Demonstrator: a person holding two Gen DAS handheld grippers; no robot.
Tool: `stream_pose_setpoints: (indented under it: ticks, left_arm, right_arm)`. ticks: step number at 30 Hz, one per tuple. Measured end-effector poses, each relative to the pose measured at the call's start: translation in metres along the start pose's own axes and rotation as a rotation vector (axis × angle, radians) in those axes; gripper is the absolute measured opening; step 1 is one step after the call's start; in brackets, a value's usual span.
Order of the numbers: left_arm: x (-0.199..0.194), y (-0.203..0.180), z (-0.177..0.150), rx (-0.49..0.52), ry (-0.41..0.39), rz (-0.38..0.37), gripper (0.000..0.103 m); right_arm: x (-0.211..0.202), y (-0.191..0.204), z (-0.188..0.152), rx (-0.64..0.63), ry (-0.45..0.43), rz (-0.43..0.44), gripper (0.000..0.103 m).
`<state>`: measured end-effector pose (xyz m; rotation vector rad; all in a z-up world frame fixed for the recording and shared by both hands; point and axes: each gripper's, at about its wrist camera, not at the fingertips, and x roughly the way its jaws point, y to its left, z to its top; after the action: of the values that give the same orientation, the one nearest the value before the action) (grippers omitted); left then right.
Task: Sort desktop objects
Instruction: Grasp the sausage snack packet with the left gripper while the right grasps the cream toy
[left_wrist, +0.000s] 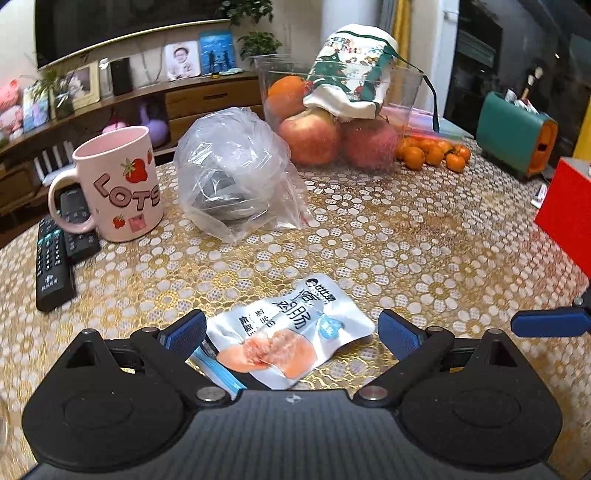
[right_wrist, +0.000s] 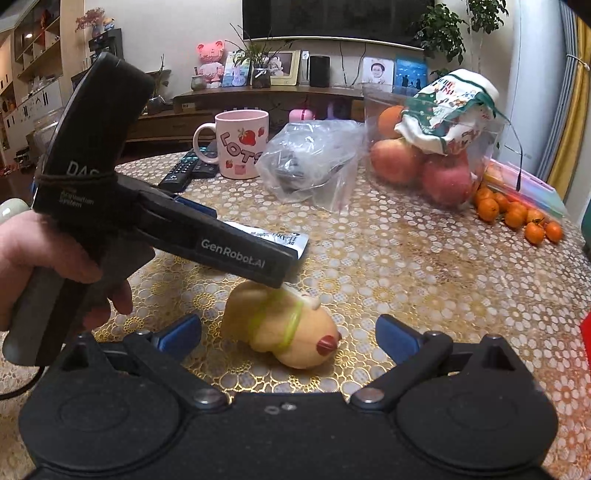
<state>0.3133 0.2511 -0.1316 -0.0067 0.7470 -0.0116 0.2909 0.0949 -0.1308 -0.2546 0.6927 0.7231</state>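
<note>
On the near table, the left gripper stands wide around a silver snack packet. Just right, the right gripper gapes wide around what may be a yellow toy.

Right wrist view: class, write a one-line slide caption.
Open right gripper poised around a small yellow plush toy on the patterned table, the left gripper reaching over a snack packet.

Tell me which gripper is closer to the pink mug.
Left. The left gripper sits open over the snack packet, with the pink mug just ahead to its left. The right gripper straddles the yellow toy, farther back on the table.
</note>
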Motion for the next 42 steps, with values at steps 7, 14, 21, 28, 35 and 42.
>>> stream_pose_setpoints:
  ticks: [7,14,21,28,35,42]
  left_arm:
    - [0.009,0.012,0.004,0.104,0.018,-0.104,0.1]
    - [0.019,0.023,0.002,0.123,0.04,-0.206,0.1]
    - [0.024,0.029,-0.001,0.098,0.009,-0.211,0.1]
    - [0.022,0.029,-0.004,0.081,-0.018,-0.191,0.095]
    - [0.014,0.027,-0.006,0.066,-0.042,-0.174,0.052]
    - [0.008,0.011,-0.01,0.084,-0.051,-0.124,0.043]
  right_arm:
    - [0.011,0.001,0.0,-0.021,0.018,0.025,0.101]
    - [0.018,-0.002,0.0,-0.045,0.024,0.048,0.1]
    - [0.027,-0.002,-0.001,-0.055,0.039,0.06,0.094]
    - [0.033,-0.003,-0.002,-0.046,0.057,0.064,0.082]
    - [0.032,-0.003,-0.002,-0.045,0.039,0.066,0.074]
    - [0.022,-0.011,-0.005,-0.026,0.037,0.063,0.07]
